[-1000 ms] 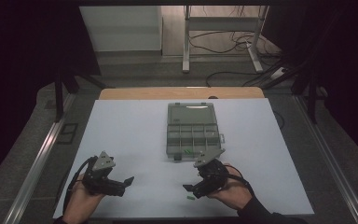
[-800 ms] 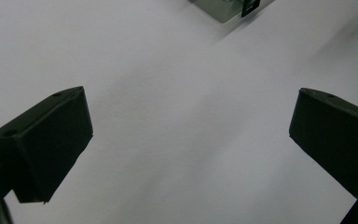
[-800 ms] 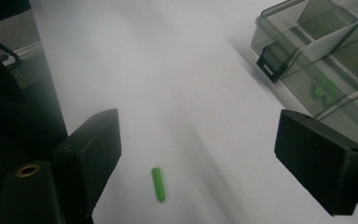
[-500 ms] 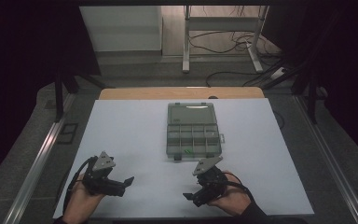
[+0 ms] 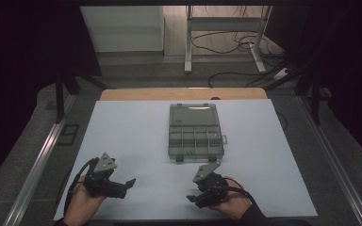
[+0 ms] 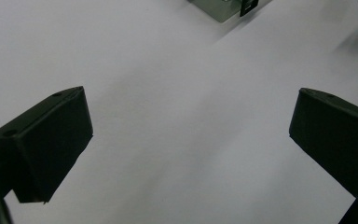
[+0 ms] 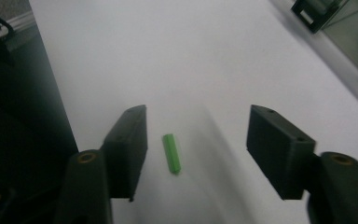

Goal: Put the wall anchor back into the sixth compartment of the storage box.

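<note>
My R gripper [image 7: 198, 149] sits low over the white table [image 5: 132, 136], near the front edge. Its jaws have just been closing in and now stand partway open, with a small green stick [image 7: 172, 153] lying flat on the table between them. The stick is closer to the left-hand jaw in the right gripper view, and neither pad touches it, so no grasp yet. In the high view the R gripper [image 5: 192, 199] points left, w/ my hand behind it.

L gripper [image 6: 186, 140] has its jaws released and wide apart, nothing between them but bare table. In the high view it [image 5: 129, 182] sits at front left, well apart from the R one.

Clear compartment box [image 5: 195, 134] lies mid-table w/ lid open, just beyond the R gripper. A green bit [image 5: 188, 152] shows in a front cell, too small to tell what it is.
</note>
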Tool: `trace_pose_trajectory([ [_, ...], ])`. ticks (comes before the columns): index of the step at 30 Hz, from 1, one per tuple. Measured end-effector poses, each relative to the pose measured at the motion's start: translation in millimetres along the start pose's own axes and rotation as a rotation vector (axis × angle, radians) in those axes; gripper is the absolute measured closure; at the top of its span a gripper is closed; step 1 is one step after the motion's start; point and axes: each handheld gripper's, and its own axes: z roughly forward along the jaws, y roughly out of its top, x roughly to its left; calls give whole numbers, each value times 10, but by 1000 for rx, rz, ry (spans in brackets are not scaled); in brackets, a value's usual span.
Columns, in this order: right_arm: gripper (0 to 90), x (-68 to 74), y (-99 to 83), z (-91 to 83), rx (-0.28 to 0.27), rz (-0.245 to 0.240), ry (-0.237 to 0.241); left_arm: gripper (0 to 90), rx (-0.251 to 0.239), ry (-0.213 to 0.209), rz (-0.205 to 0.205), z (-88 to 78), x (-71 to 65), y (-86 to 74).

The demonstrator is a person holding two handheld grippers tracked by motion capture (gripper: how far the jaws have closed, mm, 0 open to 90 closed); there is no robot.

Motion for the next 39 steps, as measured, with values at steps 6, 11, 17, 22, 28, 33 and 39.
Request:
trace_pose_trajectory([
  [6, 557, 26, -13, 66, 47, -8, 11, 0, 1, -2, 2, 3, -1, 0],
  [11, 669, 26, -21, 106, 72, -11, 29, 0, 3, -4, 5, 5, -3, 1],
  [17, 760, 48, -20, 143, 100, -23, 47, 0, 3, -2, 4, 5, -3, 1],
  [22, 806, 71, -18, 169, 121, -51, 42, 0, 3, -3, 5, 5, -2, 1],
  [28, 837, 89, -4, 167, 132, -62, 41, 0, 1, -1, 4, 3, -3, 1],
  [33, 837, 88, 19, 142, 112, -64, 40, 0, 0, 0, 3, 2, 0, 1],
  [39, 837, 66, 40, 89, 81, -63, 44, 0, 1, 1, 3, 4, 0, 2],
])
